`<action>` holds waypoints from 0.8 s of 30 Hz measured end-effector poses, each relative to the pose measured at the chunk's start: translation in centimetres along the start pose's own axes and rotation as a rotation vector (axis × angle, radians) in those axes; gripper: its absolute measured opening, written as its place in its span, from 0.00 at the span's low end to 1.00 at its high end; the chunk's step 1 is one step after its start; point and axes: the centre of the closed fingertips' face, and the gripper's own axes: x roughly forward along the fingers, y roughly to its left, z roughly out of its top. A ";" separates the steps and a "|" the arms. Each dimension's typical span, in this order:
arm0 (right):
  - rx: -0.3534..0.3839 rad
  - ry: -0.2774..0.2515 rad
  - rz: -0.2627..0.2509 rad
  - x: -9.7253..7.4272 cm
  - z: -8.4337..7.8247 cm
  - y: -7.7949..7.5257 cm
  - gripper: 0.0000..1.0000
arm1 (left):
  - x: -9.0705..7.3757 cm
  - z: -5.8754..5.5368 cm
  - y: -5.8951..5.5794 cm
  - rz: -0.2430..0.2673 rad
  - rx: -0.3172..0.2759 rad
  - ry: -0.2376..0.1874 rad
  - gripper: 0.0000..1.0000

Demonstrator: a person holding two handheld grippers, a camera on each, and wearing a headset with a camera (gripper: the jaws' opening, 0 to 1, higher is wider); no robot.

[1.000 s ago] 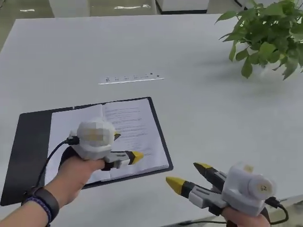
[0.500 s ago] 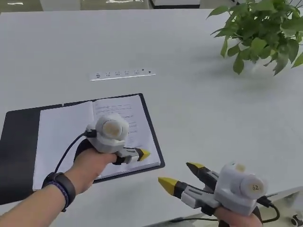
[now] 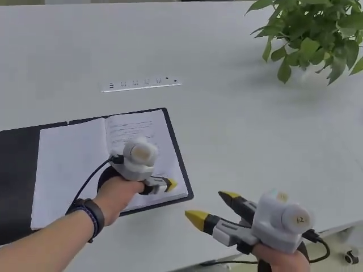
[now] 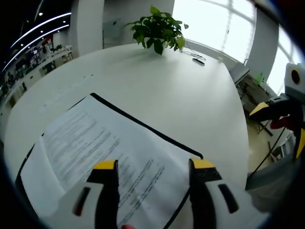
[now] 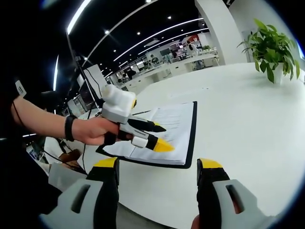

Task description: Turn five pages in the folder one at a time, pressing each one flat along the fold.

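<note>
The folder [image 3: 68, 164] is lying open on the near left part of the white table [image 3: 244, 130], black cover down, with a blank left page and a printed right page facing up. The left gripper [image 3: 168, 183] is hovering over the near right corner of the printed page. In its own view the yellow-tipped jaws are standing spread apart over the print, with nothing between them; whether a tip is touching the paper cannot be told. The right gripper [image 3: 212, 205] is hanging over bare table to the right of the folder, off its near right corner and apart from it, pointing left towards it. Its jaws are also standing wide open and empty. A socket strip [image 3: 142, 84] is sitting flush in the table beyond the folder, and a leafy plant [image 3: 312, 34] is standing at the far right.
</note>
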 end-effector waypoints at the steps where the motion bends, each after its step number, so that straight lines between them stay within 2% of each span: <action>1: 0.001 0.001 0.000 0.0 0.0 -0.1 0.65 | 0.4 0.1 0.0 0.002 -0.004 -0.005 0.60; 3: 0.007 0.001 0.000 0.0 0.0 -0.2 0.65 | 0.8 0.2 0.0 0.008 -0.002 -0.013 0.60; 7: 0.015 -0.001 0.000 0.1 -0.1 -0.4 0.65 | 1.9 -0.4 -0.6 -0.004 0.009 0.007 0.61; 9: 0.017 0.001 0.002 0.1 -0.1 -0.4 0.65 | 2.0 -0.4 -0.5 0.015 0.028 0.002 0.61; 16: 0.030 0.009 0.004 0.0 -0.7 -0.9 0.64 | 2.2 -0.6 -1.3 0.002 0.061 -0.006 0.70; 17: 0.032 0.009 0.004 0.0 -0.7 -1.0 0.64 | 2.3 -0.7 -1.3 0.009 0.078 -0.005 0.70; 18: 0.034 0.008 0.004 0.0 -0.7 -1.0 0.64 | 2.2 -0.9 -0.9 0.033 0.137 0.010 0.68; 19: 0.035 0.007 0.005 0.0 -0.7 -1.1 0.64 | 2.2 -0.9 -0.9 0.034 0.146 0.012 0.67; 20: 0.037 0.008 0.005 0.0 -0.7 -1.1 0.64 | 2.3 -0.9 -1.1 0.028 0.126 0.007 0.67; 24: 0.037 0.005 0.007 0.1 -0.6 -1.3 0.63 | 2.2 -0.8 -0.8 0.028 0.114 -0.006 0.66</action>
